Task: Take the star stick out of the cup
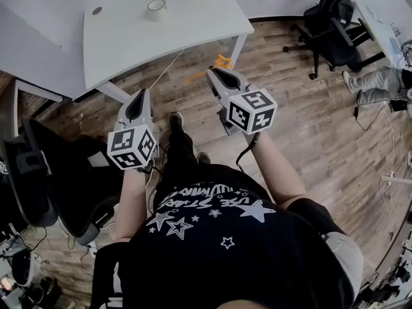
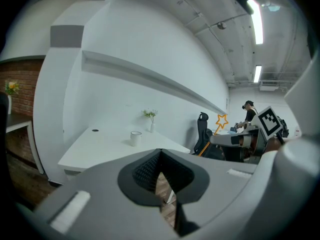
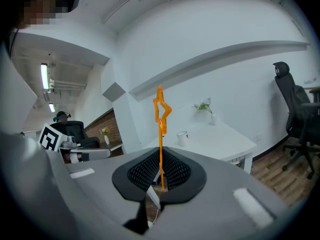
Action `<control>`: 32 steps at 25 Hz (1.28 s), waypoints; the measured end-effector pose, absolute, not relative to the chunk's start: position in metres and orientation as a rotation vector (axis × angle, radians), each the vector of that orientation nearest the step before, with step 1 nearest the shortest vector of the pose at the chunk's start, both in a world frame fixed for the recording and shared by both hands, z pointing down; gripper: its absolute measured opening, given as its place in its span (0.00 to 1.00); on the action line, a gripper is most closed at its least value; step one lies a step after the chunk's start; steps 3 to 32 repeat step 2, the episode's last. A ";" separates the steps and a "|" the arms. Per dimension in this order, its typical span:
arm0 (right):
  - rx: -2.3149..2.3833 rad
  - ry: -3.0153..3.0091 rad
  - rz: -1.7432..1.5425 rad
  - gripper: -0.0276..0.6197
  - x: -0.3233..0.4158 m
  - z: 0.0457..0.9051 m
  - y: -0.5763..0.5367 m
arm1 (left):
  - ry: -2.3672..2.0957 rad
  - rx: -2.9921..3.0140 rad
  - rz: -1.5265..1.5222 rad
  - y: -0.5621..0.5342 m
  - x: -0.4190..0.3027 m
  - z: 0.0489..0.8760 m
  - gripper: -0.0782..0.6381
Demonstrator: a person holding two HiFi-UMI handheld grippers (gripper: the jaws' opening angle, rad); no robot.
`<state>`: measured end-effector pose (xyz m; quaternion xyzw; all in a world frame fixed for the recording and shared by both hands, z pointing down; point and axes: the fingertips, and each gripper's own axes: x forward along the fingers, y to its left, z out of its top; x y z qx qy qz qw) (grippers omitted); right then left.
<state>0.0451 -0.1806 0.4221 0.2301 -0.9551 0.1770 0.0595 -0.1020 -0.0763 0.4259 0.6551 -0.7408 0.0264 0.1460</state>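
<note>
Right gripper (image 1: 216, 71) held forward, jaws clamping star stick (image 3: 161, 129), left gripper (image 1: 143, 94) alongside

My grey plastic left gripper (image 2: 159, 156) and right gripper (image 3: 160, 176) carry black-and-white square markers (image 1: 251, 110). The thin star stick (image 3: 160, 134) is orange; the round cup (image 1: 156, 8) and the flat table (image 1: 193, 34) are white.

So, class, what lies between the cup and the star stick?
Nothing but bare white table and wood floor: in the head view the cup stands apart from the star stick, clamped in the right claw.
</note>
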 end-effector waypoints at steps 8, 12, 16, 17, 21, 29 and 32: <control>0.699 -2.889 0.537 0.09 0.045 0.424 -0.180 | -2.132 1.889 0.077 -0.076 -0.102 0.426 0.11; 0.699 -2.889 0.537 0.09 0.045 0.424 -0.180 | -2.132 1.889 0.077 -0.076 -0.102 0.426 0.11; 0.699 -2.889 0.537 0.09 0.045 0.424 -0.180 | -2.132 1.889 0.077 -0.076 -0.102 0.426 0.11; 0.699 -2.889 0.537 0.09 0.045 0.424 -0.180 | -2.132 1.889 0.077 -0.076 -0.102 0.426 0.11; 0.699 -2.889 0.537 0.09 0.045 0.424 -0.180 | -2.132 1.889 0.077 -0.076 -0.102 0.426 0.11; 0.699 -2.889 0.537 0.09 0.045 0.424 -0.180 | -2.132 1.889 0.077 -0.076 -0.102 0.426 0.11; 0.699 -2.889 0.537 0.09 0.045 0.424 -0.180 | -2.132 1.889 0.077 -0.076 -0.102 0.426 0.11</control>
